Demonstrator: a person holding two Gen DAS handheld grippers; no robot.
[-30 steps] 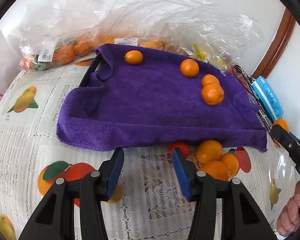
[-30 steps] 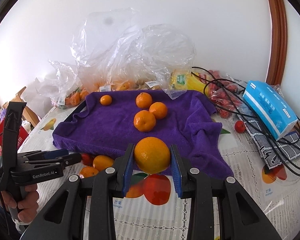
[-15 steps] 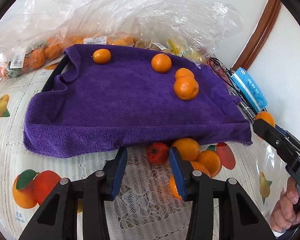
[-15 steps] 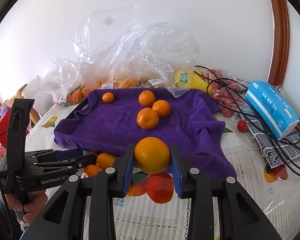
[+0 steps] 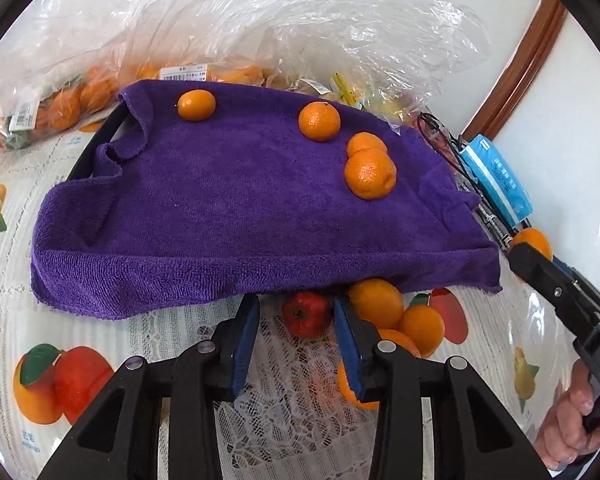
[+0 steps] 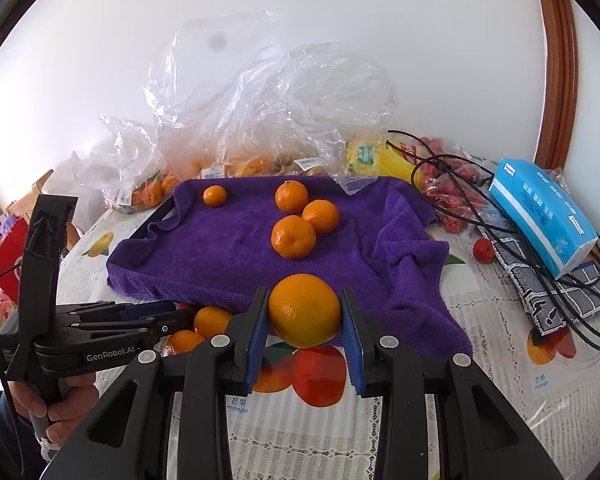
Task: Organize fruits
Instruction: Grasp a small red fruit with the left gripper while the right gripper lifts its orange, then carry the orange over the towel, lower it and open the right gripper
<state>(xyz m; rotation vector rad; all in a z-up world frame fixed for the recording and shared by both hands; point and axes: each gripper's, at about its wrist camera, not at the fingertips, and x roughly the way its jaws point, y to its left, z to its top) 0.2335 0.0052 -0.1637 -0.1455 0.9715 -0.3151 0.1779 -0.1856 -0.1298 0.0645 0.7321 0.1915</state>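
Note:
A purple towel (image 5: 240, 208) covers a tray and carries several oranges (image 5: 370, 174). My left gripper (image 5: 296, 312) is open, its jaws on either side of a small red fruit (image 5: 306, 314) lying on the tablecloth just under the towel's front edge. Loose oranges (image 5: 376, 302) lie right of it. My right gripper (image 6: 304, 320) is shut on an orange (image 6: 304, 310), held above the tablecloth in front of the towel (image 6: 240, 248). The left gripper also shows in the right wrist view (image 6: 168, 314).
Clear plastic bags (image 6: 268, 120) with bagged oranges and other fruit stand behind the towel. A blue tissue pack (image 6: 544, 208), black cables (image 6: 500, 216), a patterned cloth and a small red fruit (image 6: 483, 250) lie at the right. A fruit-print tablecloth (image 5: 80, 380) covers the table.
My left gripper has moved right and forward, bringing the small red fruit between its open jaws. My right gripper still holds the orange and has barely moved.

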